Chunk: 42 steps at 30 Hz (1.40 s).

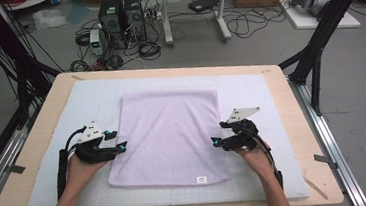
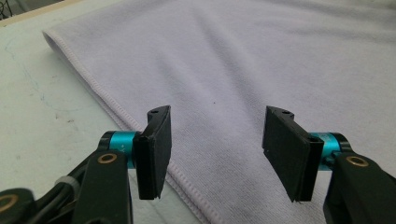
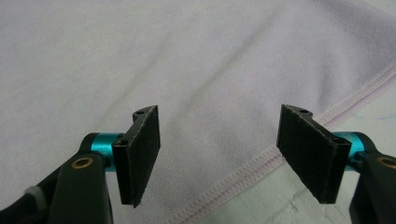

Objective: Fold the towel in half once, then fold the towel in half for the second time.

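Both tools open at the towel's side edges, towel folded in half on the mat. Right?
Not quite: the towel lies spread flat in a single layer, not folded, as the high view shows. Left tool and right tool are open, one at each side edge, over the mat.

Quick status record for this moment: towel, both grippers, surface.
towel: lilac, spread flat on the mat, white tag at near right corner
left gripper: open, jaws astride the towel's left hem
right gripper: open, jaws astride the right hem
mat: pale, covers the wooden table
grasp: none yet
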{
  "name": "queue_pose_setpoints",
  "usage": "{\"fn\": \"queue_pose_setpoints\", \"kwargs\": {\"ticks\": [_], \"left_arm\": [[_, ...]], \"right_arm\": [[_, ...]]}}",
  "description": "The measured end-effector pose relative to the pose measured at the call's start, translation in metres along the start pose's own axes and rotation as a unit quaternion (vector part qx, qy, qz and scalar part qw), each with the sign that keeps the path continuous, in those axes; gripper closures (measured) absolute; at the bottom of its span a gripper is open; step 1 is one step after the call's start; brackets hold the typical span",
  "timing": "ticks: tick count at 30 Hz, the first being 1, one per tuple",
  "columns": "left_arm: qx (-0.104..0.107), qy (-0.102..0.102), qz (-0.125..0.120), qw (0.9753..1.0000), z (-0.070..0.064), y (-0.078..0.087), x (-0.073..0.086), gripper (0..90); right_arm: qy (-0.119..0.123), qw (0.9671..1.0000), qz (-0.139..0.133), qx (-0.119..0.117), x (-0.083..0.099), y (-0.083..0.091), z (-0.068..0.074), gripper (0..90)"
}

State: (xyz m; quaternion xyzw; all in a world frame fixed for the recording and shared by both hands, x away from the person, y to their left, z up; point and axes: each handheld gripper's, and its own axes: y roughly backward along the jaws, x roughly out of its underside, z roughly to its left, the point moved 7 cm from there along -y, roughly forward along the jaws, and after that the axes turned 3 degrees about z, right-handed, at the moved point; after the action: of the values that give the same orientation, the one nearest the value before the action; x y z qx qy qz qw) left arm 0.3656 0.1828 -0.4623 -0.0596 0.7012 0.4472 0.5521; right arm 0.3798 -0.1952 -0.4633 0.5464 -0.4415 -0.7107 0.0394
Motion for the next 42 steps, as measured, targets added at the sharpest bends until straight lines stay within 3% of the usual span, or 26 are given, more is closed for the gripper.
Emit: {"fn": "queue_pose_setpoints", "kwargs": {"ticks": [17, 22, 27, 29, 34, 39, 42], "left_arm": [[-0.009, -0.003, 0.014, 0.9999, 0.008, 0.002, -0.005, 42.6], [-0.014, 0.014, 0.009, 0.9998, 0.023, 0.004, -0.015, 42.8], [-0.017, 0.025, 0.016, 0.9994, 0.039, -0.003, -0.028, 43.7], [-0.018, 0.026, 0.018, 0.9993, 0.046, -0.006, -0.036, 44.1], [-0.02, 0.03, 0.013, 0.9993, 0.065, -0.009, -0.063, 45.2], [-0.028, 0.026, 0.004, 0.9993, 0.082, -0.015, -0.088, 46.5], [-0.036, 0.03, 0.006, 0.9989, 0.092, -0.025, -0.091, 47.7]], "right_arm": [[-0.001, 1.0, 0.003, -0.001, 0.001, -0.001, -0.004, 28.9], [-0.015, 0.9999, -0.004, -0.004, -0.014, 0.002, -0.018, 27.8], [-0.024, 0.9996, 0.012, 0.0, -0.03, -0.001, -0.036, 25.3], [-0.025, 0.9993, 0.028, 0.005, -0.038, -0.006, -0.048, 23.5], [-0.026, 0.9989, 0.039, 0.009, -0.053, -0.008, -0.065, 23.5], [-0.031, 0.9979, 0.051, 0.026, -0.07, -0.009, -0.086, 23.6], [-0.03, 0.9973, 0.053, 0.042, -0.075, -0.013, -0.098, 25.7]]}}
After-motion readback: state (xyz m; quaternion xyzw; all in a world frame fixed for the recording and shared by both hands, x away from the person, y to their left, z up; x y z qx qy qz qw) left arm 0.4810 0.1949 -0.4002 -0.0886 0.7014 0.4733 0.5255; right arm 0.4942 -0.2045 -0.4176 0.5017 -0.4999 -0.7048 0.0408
